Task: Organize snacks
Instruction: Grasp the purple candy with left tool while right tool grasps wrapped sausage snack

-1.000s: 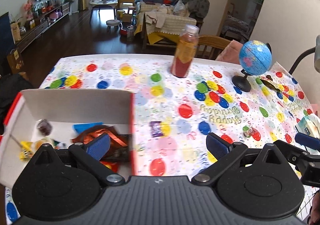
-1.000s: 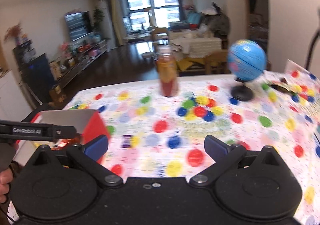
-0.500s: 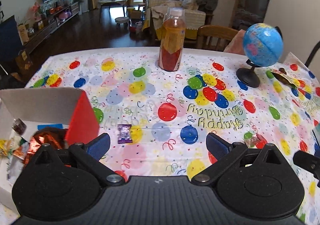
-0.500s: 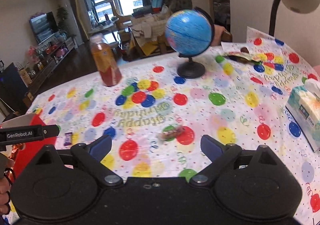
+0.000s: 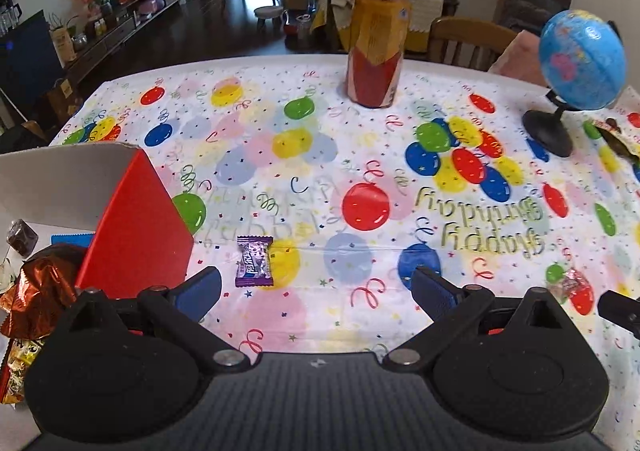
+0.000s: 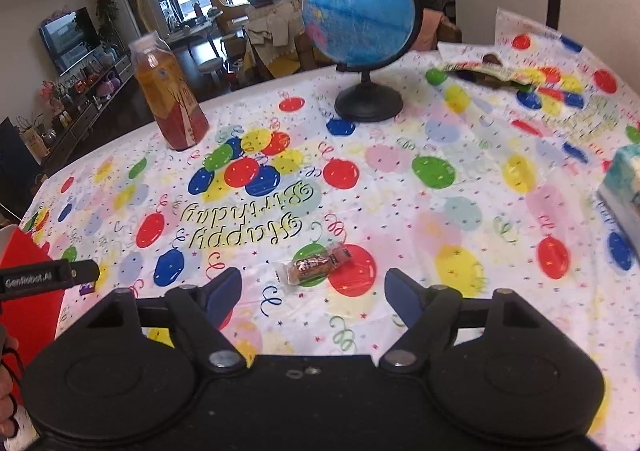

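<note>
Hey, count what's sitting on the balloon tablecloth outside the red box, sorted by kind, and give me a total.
Wrapped candies: 2, purple candy and clear-wrapped brown candy
Drink bottles: 1, juice bottle
Globes: 1, blue globe
Tissue packs: 1, tissue pack
Opened snack wrappers: 1, wrapper at the far edge
Total: 6

So the box (image 5: 132,227) sits at the left edge of the counter (image 5: 320,171) with a pile of snacks (image 5: 36,291) in it. Just right of the box there's a candy (image 5: 254,261) lying on the counter, right in front of the left tongs (image 5: 316,289). Another candy (image 6: 314,269) lies further right, just ahead of the right tongs (image 6: 314,293), whose jaws are closing with nothing between them. The bottle (image 5: 376,35) stands at the far edge, the globe (image 6: 360,11) to its right, and a tissue pack (image 6: 624,187) is over at the right edge.
</note>
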The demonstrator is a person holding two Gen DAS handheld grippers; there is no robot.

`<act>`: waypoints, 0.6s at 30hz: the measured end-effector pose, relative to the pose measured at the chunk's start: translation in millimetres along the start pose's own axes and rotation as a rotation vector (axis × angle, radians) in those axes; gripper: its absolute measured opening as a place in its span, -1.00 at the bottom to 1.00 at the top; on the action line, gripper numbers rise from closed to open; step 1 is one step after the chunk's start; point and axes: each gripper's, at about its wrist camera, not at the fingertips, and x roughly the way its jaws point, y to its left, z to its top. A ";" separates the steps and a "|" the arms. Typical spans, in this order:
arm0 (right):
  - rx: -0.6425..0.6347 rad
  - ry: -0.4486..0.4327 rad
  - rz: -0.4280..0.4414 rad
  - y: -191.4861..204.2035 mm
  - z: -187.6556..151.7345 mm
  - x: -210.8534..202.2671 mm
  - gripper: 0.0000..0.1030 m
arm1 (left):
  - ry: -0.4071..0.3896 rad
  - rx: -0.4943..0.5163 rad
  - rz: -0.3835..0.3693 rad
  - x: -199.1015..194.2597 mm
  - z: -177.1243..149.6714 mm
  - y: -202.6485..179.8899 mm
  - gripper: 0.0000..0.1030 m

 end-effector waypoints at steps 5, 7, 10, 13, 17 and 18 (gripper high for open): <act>0.085 0.068 0.009 -6.0 6.1 36.2 0.17 | 0.047 -0.010 0.012 16.3 2.5 3.6 0.60; 0.108 0.100 0.013 -6.9 7.5 46.9 0.05 | 0.058 -0.016 0.002 19.8 3.2 5.5 0.56; 0.151 0.135 0.025 -8.4 8.8 57.6 -0.09 | 0.064 -0.020 -0.005 24.0 4.8 7.9 0.55; 0.181 0.143 0.027 -9.3 11.2 63.8 -0.30 | 0.073 -0.028 -0.008 27.9 7.1 10.2 0.51; 0.154 0.156 0.026 -4.1 17.6 69.9 -0.54 | 0.087 -0.045 -0.005 33.9 9.1 15.0 0.43; 0.133 0.158 0.023 -1.9 19.1 71.5 -0.56 | 0.088 -0.044 0.000 35.1 9.0 16.0 0.43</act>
